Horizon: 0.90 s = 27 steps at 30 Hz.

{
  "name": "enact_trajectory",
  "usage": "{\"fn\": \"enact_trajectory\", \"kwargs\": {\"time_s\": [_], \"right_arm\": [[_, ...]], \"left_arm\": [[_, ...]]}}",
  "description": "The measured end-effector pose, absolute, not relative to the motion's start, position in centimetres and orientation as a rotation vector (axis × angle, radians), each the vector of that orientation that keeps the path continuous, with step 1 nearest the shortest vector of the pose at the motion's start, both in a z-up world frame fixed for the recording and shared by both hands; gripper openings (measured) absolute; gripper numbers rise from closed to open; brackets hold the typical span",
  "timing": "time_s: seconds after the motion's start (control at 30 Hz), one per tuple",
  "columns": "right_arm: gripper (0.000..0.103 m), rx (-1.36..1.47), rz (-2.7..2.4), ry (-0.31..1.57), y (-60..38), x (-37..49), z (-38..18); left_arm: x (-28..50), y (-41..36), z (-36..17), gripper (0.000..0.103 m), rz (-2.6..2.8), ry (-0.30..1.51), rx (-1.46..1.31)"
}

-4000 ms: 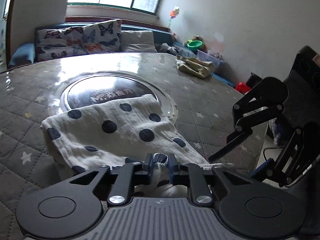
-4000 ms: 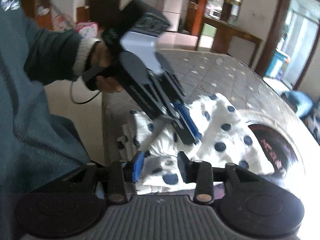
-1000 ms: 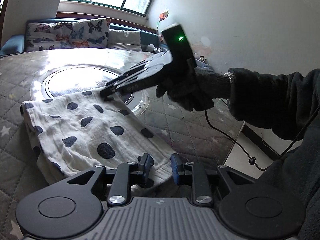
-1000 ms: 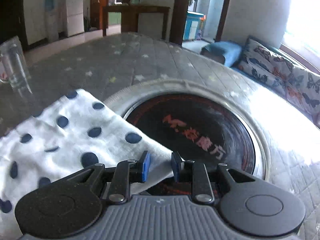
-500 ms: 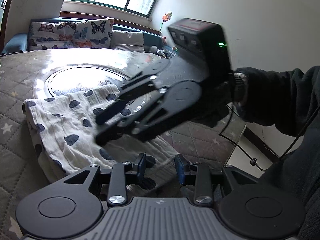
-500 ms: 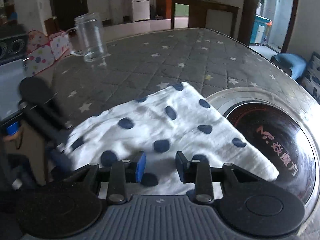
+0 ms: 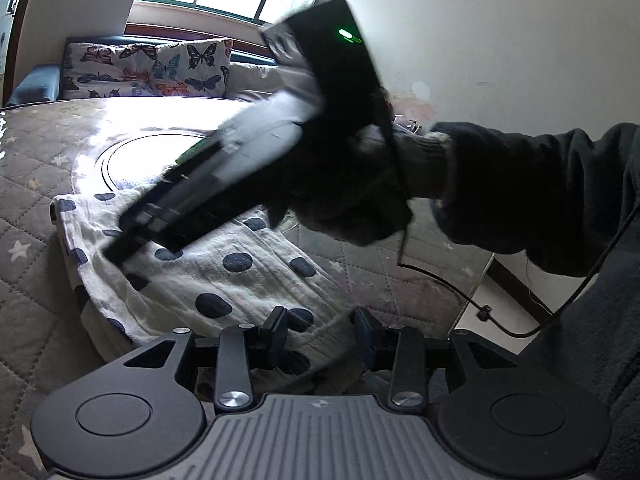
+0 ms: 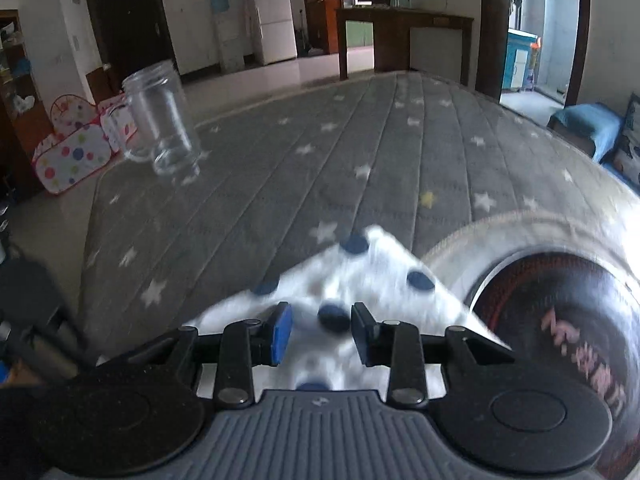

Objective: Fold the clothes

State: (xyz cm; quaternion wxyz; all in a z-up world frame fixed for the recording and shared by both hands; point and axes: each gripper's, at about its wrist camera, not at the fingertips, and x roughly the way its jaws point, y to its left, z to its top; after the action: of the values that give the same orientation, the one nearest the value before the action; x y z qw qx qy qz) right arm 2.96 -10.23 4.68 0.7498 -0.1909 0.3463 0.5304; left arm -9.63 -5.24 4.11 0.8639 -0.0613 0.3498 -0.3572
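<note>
A white cloth with dark blue dots (image 7: 240,276) lies folded on the quilted grey table; it also shows in the right wrist view (image 8: 360,276). My left gripper (image 7: 321,336) is open, its jaws apart over the cloth's near edge. My right gripper (image 8: 321,334) is open and low over the cloth near its far corner. In the left wrist view the right gripper (image 7: 116,254) reaches across in a gloved hand, its tip on the cloth's far left part, blurred by motion.
A round glass turntable (image 7: 132,160) with a dark centre (image 8: 568,320) sits mid-table beside the cloth. A clear glass mug (image 8: 160,120) stands at the table's far side. A sofa with butterfly cushions (image 7: 148,68) lies beyond. A cable (image 7: 500,316) hangs at the right.
My right gripper has swung across the cloth toward its far left part and lowered. Both grippers have opened a little wider. The cloth lies as before.
</note>
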Motion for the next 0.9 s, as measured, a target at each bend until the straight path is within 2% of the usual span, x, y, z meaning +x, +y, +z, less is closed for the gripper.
{"fn": "enact_trajectory", "kwargs": {"time_s": [0.37,0.63,0.9], "right_arm": [[0.033,-0.423,1.072,0.732,-6.2,6.4,3.6],[0.033,-0.400,1.058,0.713,-8.2,6.8,5.3],[0.032,-0.466,0.999,0.714,-6.5,7.3,3.0]], "left_arm": [[-9.9,-5.1,3.9,0.043,-0.738,0.735,-0.143],[-10.3,-4.5,4.2,0.044,-0.717,0.720,-0.154],[-10.2,-4.4,3.9,0.045,-0.706,0.725,-0.161]]}}
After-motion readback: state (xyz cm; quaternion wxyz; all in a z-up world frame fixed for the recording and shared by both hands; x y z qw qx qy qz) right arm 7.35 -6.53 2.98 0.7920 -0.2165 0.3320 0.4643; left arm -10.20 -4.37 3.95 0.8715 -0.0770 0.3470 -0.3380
